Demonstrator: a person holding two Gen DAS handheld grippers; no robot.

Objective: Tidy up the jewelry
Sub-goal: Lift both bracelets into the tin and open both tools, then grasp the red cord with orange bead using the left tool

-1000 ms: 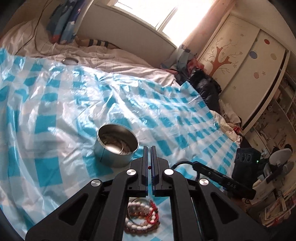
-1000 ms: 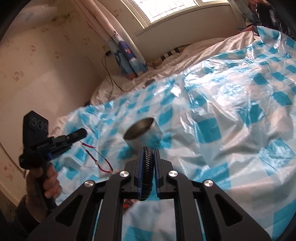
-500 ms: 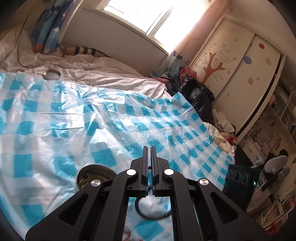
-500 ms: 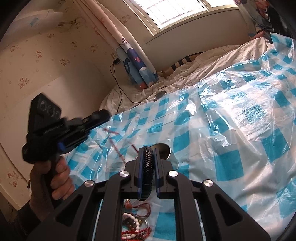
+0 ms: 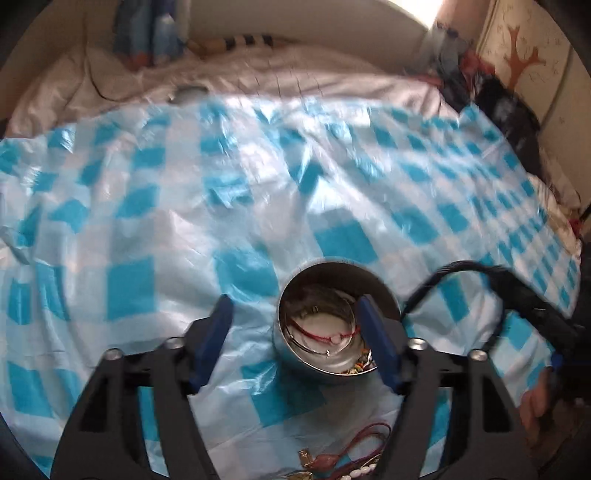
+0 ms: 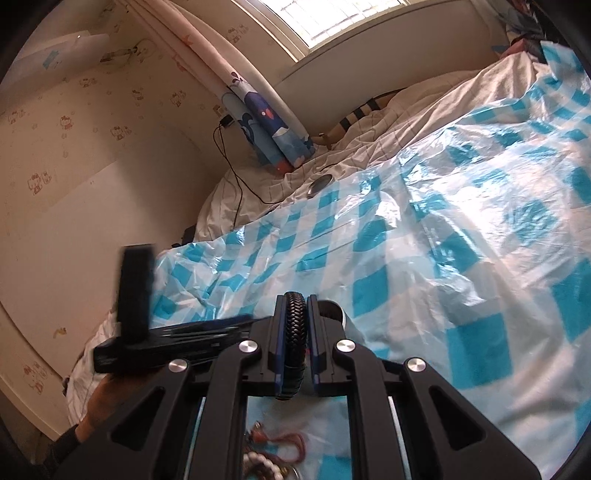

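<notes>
A red cord (image 5: 325, 334) has just been dropped into the tin (image 5: 338, 321) by the now-released left gripper (image 5: 295, 325); a braided band (image 6: 294, 347) is kept clenched in the right gripper (image 6: 295, 314).

I see daylight from the window (image 6: 332, 22) glaring off the plastic sheet (image 6: 461, 206); left view motion-blurred, edges fisheye-bent.

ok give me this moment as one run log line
left gripper: open over metal tin | red string bracelet: in tin | right gripper: shut on black braided bracelet | loose jewelry: on checkered sheet
</notes>
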